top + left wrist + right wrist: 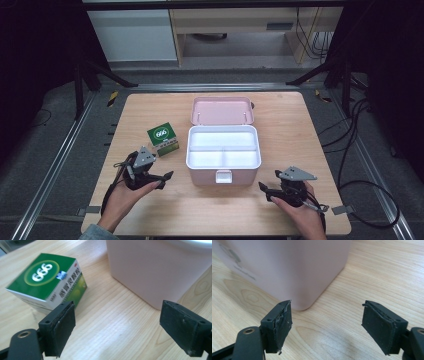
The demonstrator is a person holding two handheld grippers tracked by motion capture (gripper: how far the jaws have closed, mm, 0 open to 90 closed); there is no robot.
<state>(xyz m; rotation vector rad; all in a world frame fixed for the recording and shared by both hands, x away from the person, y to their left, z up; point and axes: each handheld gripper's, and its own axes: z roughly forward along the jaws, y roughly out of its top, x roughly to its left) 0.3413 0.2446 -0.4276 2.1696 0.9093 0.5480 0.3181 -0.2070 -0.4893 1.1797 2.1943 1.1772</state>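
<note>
Wooden tabletop (pixel 150 107): open pink storage box (pixel 223 155), green medicine carton (pixel 163 138) beside it; left gripper (pixel 166 180) and right gripper (pixel 267 181), fingers spread, empty.

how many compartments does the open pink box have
3: one long compartment across the back, and two smaller ones in front, left and right, inside the pink box.
</note>
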